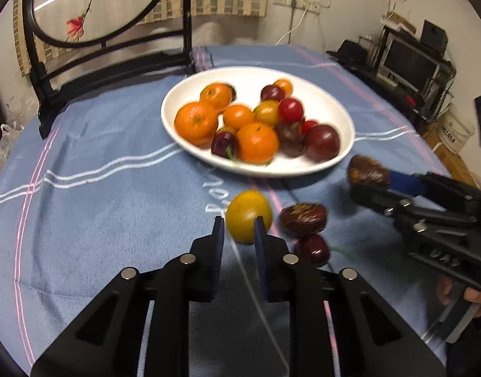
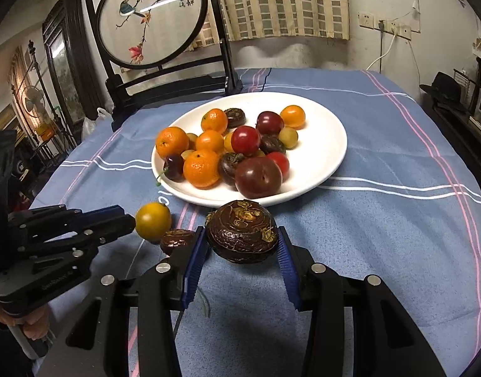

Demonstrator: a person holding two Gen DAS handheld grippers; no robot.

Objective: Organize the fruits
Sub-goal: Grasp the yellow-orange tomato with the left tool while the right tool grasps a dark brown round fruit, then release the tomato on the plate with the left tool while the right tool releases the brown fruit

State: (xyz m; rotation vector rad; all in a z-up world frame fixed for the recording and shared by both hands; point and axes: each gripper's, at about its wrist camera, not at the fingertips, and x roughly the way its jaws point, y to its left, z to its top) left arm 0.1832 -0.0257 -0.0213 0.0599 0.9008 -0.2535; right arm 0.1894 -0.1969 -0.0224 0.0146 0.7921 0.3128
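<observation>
Found a black-framed embroidered screen (image 2: 152, 15) standing behind the white plate (image 2: 328, 157) and to its left, on the blue striped cloth (image 2: 381, 220). Found the left gripper (image 1: 239, 224) in front of the plate and left of its middle, tilted down, jaws drawn narrow and pinching the near side of a yellow fruit (image 1: 245, 213) at the very fingertips; from the right wrist view, saw the same fruit sitting right at the tip of that gripper, just short of the plate's front rim. Glimpsed part of a hand (image 2: 36, 323) on its handle. Saw, just right of the yellow fruit and still before the plate, a small dark wrinkled fruit (image 1: 303, 218) lying on the cloth, and nearer than it a dark red cherry (image 1: 312, 248), touching or nearly so. Counted on the plate itself several mandarins (image 2: 201, 168) towards its left side, a red tomato (image 2: 245, 139) near its middle and a large dark plum (image 2: 257, 177) at its front. Found the right gripper (image 2: 240, 251) before the plate's front rim, right of the other, jaws part-way apart with both blue pads pressed on a dark brown fruit (image 2: 242, 231), held clear of the cloth and just in front of the rim.
</observation>
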